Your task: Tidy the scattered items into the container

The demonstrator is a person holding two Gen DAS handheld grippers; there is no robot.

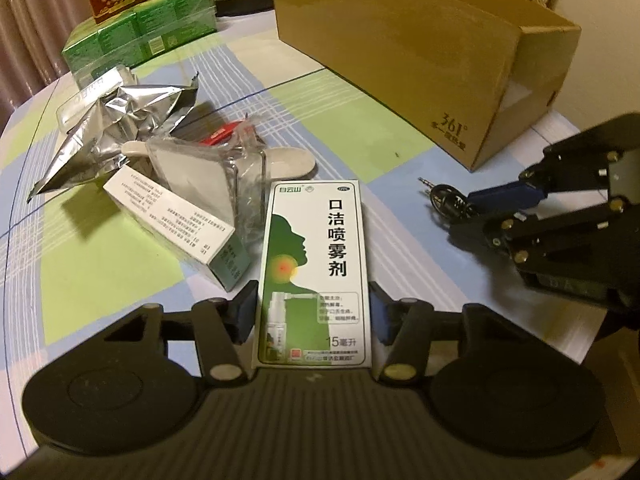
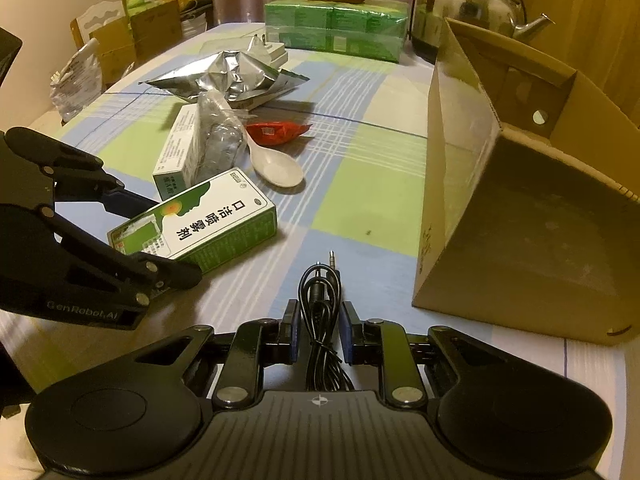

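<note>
My left gripper (image 1: 313,312) is shut on a green and white spray box (image 1: 314,272), with a pad against each long side; the box also shows in the right wrist view (image 2: 200,224), close to the cloth. My right gripper (image 2: 319,330) straddles a coiled black audio cable (image 2: 320,296) on the table; its pads sit close beside the cable, and contact is unclear. The cardboard box (image 2: 520,216) lies open to the right. A white spoon (image 2: 276,166), red packet (image 2: 278,133), second medicine box (image 2: 178,152), clear bag (image 2: 220,132) and foil pouch (image 2: 236,74) lie scattered.
A checked cloth (image 2: 360,184) covers the table. Green packs (image 2: 336,26) with a red box on top stand at the back, beside a steel kettle (image 2: 468,8). A white adapter (image 2: 272,50) lies behind the foil. Cartons (image 2: 132,40) stand off the table's left.
</note>
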